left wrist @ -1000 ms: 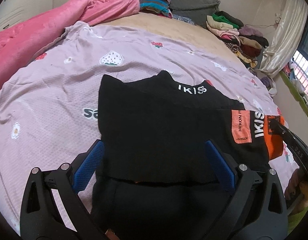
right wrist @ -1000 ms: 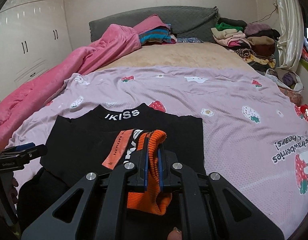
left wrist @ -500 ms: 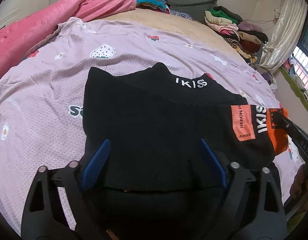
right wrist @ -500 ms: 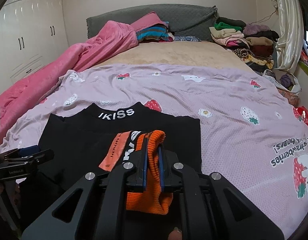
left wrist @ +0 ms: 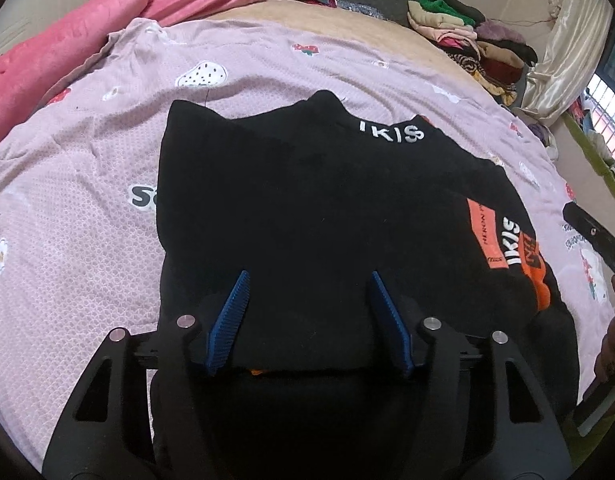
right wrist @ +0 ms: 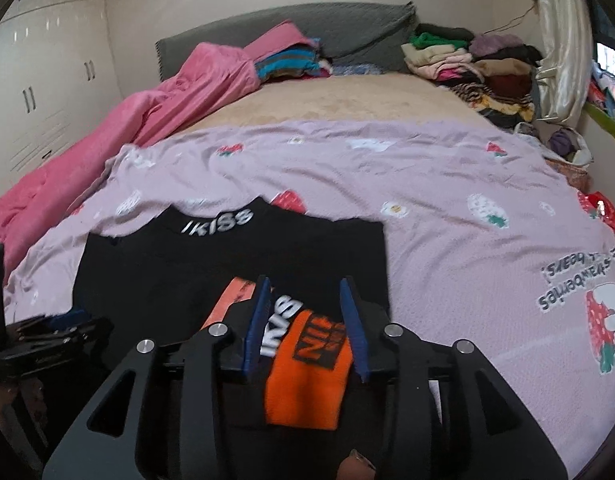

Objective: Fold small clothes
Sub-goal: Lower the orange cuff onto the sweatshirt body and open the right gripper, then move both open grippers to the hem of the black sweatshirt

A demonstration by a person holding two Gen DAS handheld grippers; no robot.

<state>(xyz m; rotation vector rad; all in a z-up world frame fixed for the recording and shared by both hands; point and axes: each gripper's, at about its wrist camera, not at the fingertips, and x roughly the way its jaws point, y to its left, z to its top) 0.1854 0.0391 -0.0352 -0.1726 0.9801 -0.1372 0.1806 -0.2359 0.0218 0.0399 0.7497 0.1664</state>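
Observation:
A black sweater (left wrist: 307, 184) with a white "IKISS" collar lies flat on the lilac strawberry sheet (left wrist: 87, 160). Its sleeve is folded across the body, ending in an orange cuff (right wrist: 307, 384). My left gripper (left wrist: 309, 276) hovers low over the sweater's near hem. Its jaws are closing, with black fabric between the blue pads (left wrist: 233, 316), which do not pinch it. My right gripper (right wrist: 304, 282) straddles the orange cuff. Its jaws are opening and the pads stand apart from the cuff. The right gripper (left wrist: 595, 236) also shows at the left wrist view's right edge.
A pink blanket (right wrist: 147, 120) runs along the bed's left side. Stacks of folded clothes (right wrist: 479, 64) sit at the far right by the grey headboard (right wrist: 347, 28). White wardrobes (right wrist: 39, 76) stand at the left, and a curtain (right wrist: 559, 40) hangs at the right.
The right gripper, shut on the orange cuff before, has opened and the cuff lies flat. The left jaws have narrowed and sunk closer to the sweater's hem.

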